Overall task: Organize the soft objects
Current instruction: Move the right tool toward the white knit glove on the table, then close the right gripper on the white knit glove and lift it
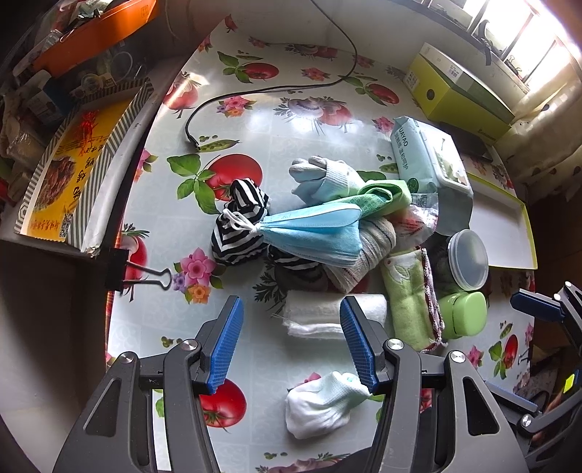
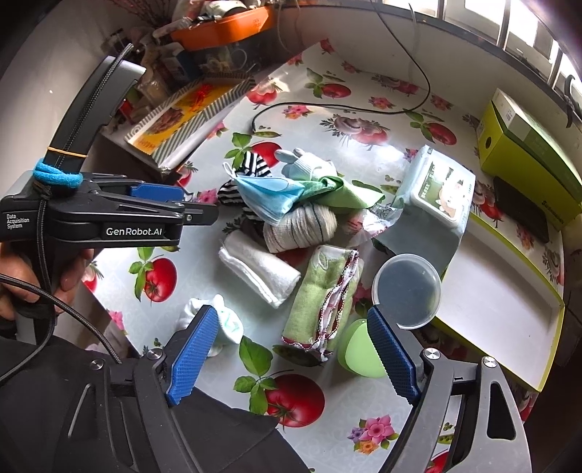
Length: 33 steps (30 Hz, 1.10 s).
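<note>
Both jaws stand apart, empty, with the green towel (image 2: 320, 302) lying beyond them.

Strong daylight enters through the barred window (image 1: 523, 40) at the upper right and blows it out to near white in both views. It throws pale glare patches across the glossy floral-and-tomato plastic tablecloth (image 1: 262, 120), strongest near its far middle. The left edges fall into deep shadow, where the orange plastic tray (image 2: 225, 25) sits dim among clutter. Fisheye bending curves the table rim and darkens the corners. The centre is sharp; the margins look slightly soft, perhaps from lens smear.
</note>
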Each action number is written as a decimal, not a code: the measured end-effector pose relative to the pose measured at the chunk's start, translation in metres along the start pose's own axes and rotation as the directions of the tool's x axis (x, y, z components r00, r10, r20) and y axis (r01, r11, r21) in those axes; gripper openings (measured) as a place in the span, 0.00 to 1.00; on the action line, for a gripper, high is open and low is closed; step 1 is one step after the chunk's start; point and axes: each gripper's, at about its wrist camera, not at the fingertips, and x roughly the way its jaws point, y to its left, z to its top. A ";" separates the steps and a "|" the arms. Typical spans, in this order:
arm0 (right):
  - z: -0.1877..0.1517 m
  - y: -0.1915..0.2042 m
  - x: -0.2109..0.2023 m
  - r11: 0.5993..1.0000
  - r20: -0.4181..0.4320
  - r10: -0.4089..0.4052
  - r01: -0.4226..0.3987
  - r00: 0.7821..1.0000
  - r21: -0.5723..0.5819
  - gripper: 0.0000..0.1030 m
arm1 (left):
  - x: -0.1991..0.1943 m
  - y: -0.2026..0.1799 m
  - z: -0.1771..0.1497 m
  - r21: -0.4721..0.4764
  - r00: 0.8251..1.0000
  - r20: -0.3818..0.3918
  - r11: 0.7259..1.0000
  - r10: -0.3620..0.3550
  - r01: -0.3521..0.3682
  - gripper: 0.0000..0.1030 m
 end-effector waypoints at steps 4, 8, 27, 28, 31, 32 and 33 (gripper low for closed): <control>0.001 -0.001 0.003 1.000 -0.009 0.014 -0.014 1.000 0.006 0.83 | 0.002 0.002 0.000 -0.006 1.000 -0.006 1.000 -0.001 0.001 0.55; 0.002 0.002 0.007 1.000 -0.020 0.028 -0.028 0.999 -0.002 0.83 | 0.004 0.003 -0.001 -0.009 1.000 -0.010 1.000 -0.001 0.001 0.55; 0.004 0.036 0.057 0.977 -0.126 0.161 -0.176 0.979 -0.121 0.83 | 0.003 0.042 -0.026 -0.110 0.999 -0.033 0.993 0.036 -0.039 0.55; 0.005 0.040 0.061 0.974 -0.137 0.167 -0.185 0.976 -0.133 0.83 | 0.003 0.045 -0.027 -0.114 0.999 -0.033 0.993 0.037 -0.040 0.55; 0.004 0.050 0.075 0.963 -0.177 0.191 -0.220 0.965 -0.159 0.83 | 0.003 0.052 -0.030 -0.131 0.999 -0.034 0.990 0.043 -0.047 0.55; 0.003 0.053 0.081 0.958 -0.193 0.200 -0.232 0.961 -0.165 0.83 | 0.003 0.054 -0.032 -0.137 0.998 -0.036 0.989 0.045 -0.049 0.55; 0.002 0.056 0.087 0.955 -0.210 0.204 -0.242 0.956 -0.172 0.83 | 0.003 0.057 -0.033 -0.144 0.998 -0.037 0.988 0.048 -0.053 0.55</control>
